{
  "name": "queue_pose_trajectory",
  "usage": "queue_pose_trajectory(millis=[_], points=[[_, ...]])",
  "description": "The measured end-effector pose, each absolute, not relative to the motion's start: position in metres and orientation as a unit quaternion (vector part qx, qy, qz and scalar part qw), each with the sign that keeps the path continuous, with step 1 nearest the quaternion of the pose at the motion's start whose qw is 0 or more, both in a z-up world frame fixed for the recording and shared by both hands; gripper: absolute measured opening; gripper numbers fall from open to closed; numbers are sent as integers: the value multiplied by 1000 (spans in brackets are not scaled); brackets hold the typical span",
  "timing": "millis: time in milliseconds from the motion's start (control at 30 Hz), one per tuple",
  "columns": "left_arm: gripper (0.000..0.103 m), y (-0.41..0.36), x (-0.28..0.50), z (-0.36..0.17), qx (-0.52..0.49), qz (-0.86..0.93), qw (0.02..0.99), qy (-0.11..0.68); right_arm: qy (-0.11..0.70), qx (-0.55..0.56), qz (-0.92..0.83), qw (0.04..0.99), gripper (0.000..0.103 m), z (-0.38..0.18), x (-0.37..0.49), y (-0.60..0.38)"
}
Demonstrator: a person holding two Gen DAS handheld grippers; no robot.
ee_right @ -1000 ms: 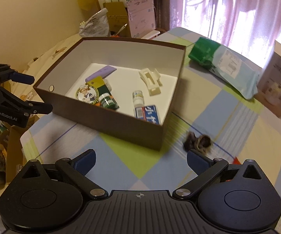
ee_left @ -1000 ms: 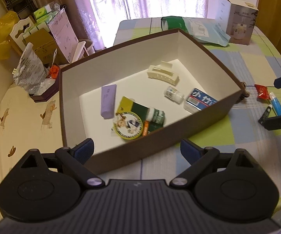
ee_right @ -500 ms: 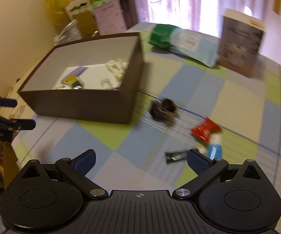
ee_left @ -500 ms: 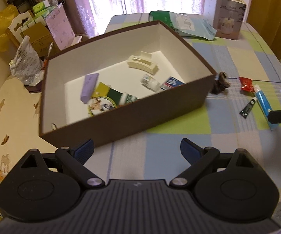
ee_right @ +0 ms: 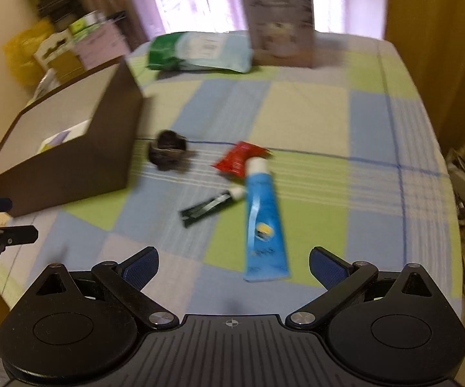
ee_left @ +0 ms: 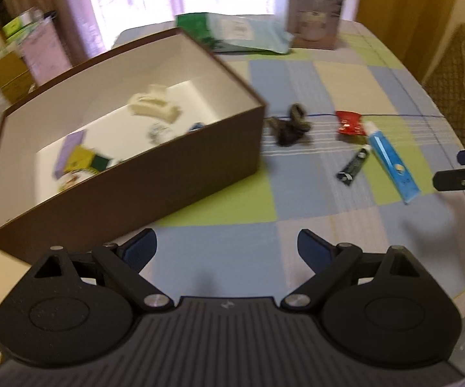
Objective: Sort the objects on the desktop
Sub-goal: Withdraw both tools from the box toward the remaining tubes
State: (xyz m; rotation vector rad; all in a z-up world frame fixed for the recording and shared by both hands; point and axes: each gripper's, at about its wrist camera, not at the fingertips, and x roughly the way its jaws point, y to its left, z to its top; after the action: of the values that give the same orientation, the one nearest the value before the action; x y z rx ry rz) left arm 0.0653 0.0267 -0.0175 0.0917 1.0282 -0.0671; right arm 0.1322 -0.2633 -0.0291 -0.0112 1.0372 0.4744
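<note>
Had the left gripper (ee_left: 226,245) spread wide with nothing between its pads, hovering over the checked tablecloth (ee_left: 313,77) just off the brown box's (ee_left: 155,190) near wall; right gripper (ee_right: 233,263) likewise wide apart and holding nothing, fingers framing the flat end of the blue tube (ee_right: 262,222); small dark tube (ee_right: 211,205) lay touching the blue one near its cap; red sachet (ee_right: 238,159) right by that cap; dark scrunchie (ee_right: 167,153) just beside the box corner; box held a cream hair clip (ee_left: 152,106), a purple bar (ee_left: 70,150), some blurred packets; both views were motion-blurred.
</note>
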Motion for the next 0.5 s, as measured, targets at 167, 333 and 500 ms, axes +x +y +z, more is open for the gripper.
queue_pose_trajectory(millis=[167, 333, 500], points=[[86, -1, 78, -30, 58, -75, 867, 490, 500, 5, 196, 843, 103, -39, 137, -293], [85, -32, 96, -43, 77, -120, 862, 487, 505, 18, 179, 844, 103, -46, 138, -317], [81, -60, 116, -58, 95, -158, 855, 484, 514, 26, 165, 841, 103, -54, 142, -335]])
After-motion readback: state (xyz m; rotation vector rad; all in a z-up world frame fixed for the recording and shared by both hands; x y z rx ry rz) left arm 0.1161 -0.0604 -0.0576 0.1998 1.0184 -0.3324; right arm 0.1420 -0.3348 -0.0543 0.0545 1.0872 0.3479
